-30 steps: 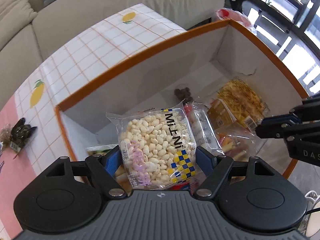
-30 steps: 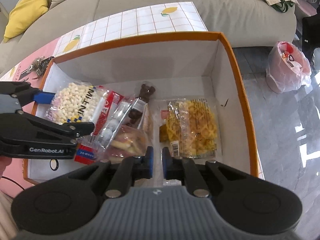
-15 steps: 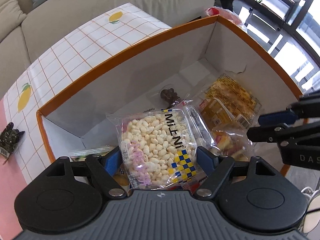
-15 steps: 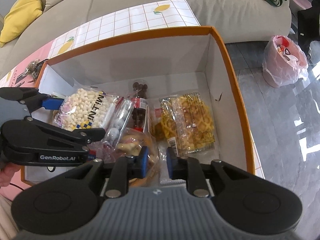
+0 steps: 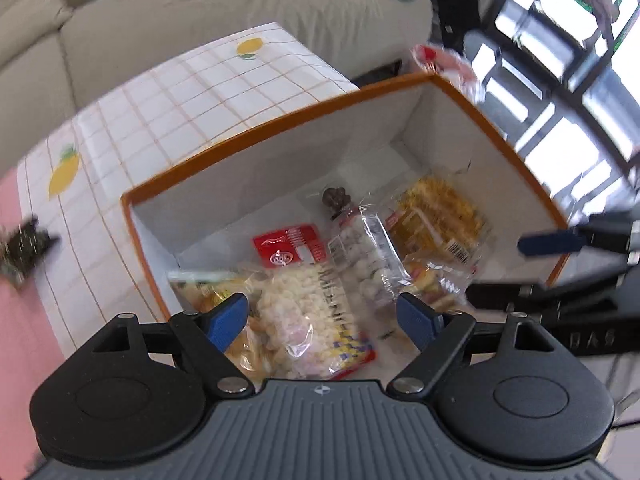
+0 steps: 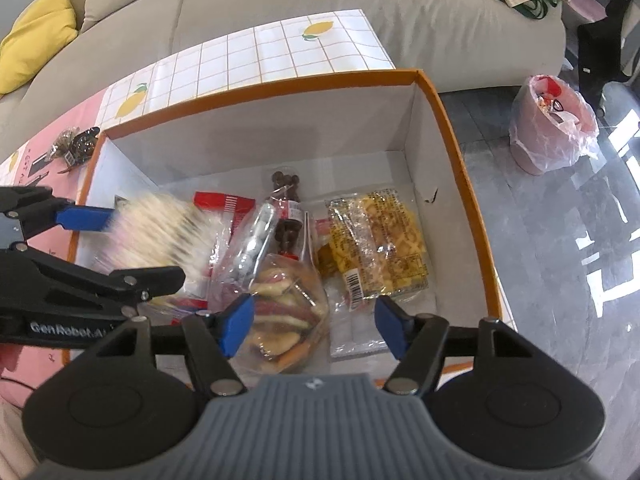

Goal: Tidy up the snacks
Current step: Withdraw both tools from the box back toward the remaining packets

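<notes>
An orange-rimmed white box [image 5: 280, 124] [image 6: 280, 84] holds several snack packets. The white puffed-snack bag [image 5: 308, 312] lies free in the box, blurred in the right wrist view [image 6: 160, 236]. My left gripper [image 5: 324, 316] is open above it, its fingers apart on either side. My right gripper [image 6: 314, 328] is open over the box's near side, above a clear bag of biscuits [image 6: 280, 312]. A yellow noodle-snack packet [image 5: 436, 208] [image 6: 380, 240] lies at the right. A red packet [image 5: 288, 246] and a chocolate-ball packet [image 6: 286, 204] lie in the middle.
The box stands on a table with a white lemon-print cloth [image 5: 180, 96] [image 6: 280, 48] and a pink part at the left. A dark wrapped snack [image 5: 20, 248] [image 6: 76, 146] lies on the table left of the box. A sofa stands behind. A pink bin [image 6: 552, 128] is on the floor.
My left gripper has opened and let the puffed-snack bag drop into the box. My right gripper has opened from shut. Both have pulled back a little.
</notes>
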